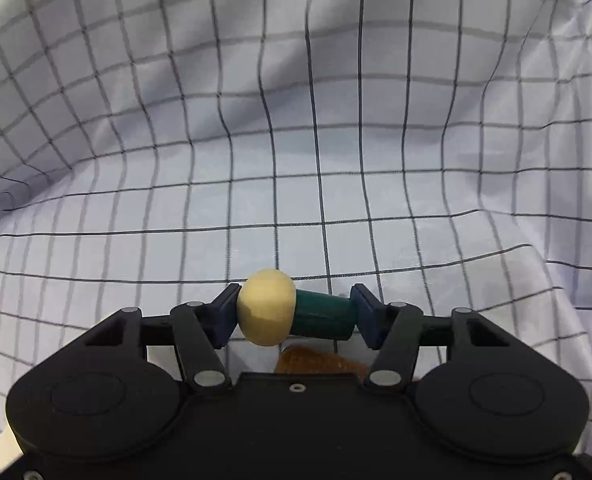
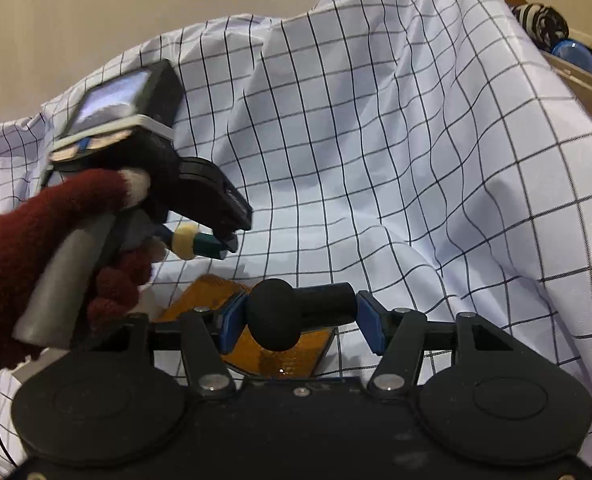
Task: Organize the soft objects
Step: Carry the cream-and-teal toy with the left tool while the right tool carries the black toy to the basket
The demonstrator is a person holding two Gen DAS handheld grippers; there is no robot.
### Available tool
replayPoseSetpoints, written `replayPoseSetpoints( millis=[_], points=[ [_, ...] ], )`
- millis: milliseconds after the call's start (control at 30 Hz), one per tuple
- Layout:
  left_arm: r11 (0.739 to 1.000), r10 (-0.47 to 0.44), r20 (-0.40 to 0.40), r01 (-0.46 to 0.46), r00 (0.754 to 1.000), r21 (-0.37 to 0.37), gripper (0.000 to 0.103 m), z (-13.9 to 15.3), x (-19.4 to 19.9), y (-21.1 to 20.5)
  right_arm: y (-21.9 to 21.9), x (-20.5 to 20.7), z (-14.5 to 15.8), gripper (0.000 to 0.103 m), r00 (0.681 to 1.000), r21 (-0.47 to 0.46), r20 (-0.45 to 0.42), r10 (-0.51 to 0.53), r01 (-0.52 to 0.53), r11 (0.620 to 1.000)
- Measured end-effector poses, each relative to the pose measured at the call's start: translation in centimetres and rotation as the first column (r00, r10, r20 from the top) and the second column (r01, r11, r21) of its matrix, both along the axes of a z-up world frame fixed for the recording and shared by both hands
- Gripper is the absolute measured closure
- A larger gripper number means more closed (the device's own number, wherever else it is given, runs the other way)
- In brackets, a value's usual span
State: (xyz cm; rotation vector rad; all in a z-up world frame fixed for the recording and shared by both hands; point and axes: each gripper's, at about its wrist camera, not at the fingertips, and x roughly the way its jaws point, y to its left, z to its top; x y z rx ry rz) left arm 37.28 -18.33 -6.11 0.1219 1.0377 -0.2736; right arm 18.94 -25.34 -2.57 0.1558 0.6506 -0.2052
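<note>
green-and-cream peg (image 1: 292, 314) between left gripper (image 1: 296, 314) jaws

A beige wall (image 2: 96, 4) rises behind; an orange board (image 2: 292, 354) lies flat below

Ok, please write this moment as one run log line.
left gripper: shut on cream-headed green peg | right gripper: shut on black peg | under: checked white cloth
</note>
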Motion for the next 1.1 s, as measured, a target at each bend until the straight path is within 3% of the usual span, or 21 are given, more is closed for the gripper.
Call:
replayPoseSetpoints(
  millis=[333,567,800,1100],
  points=[
    [0.998,0.023,0.132,-0.014,0.991,-0.068,0.047,8.5,-8.9,6.9,2.8,-4.3,4.2,0.045,0.998,-0.022,0.057,0.028,-0.027,0.999],
    [0.995,0.039,0.227,-0.018,0.973,-0.094,0.047,11.6,-16.4,12.2,5.1,-9.1,6.5,0.045,0.993,-0.001,0.100,0.068,-0.068,0.998],
    [0.997,0.031,0.290,-0.010,0.956,-0.073,0.047,11.6,-24.2,15.1,6.5,-14.2,7.7,0.045,0.987,0.041,0.135,0.085,-0.091,0.995],
    [0.992,0.070,0.227,-0.044,0.971,-0.116,0.047,8.3,-31.1,16.3,7.2,-19.7,7.5,0.045,0.986,0.081,0.152,0.070,-0.083,0.993]
  ],
)
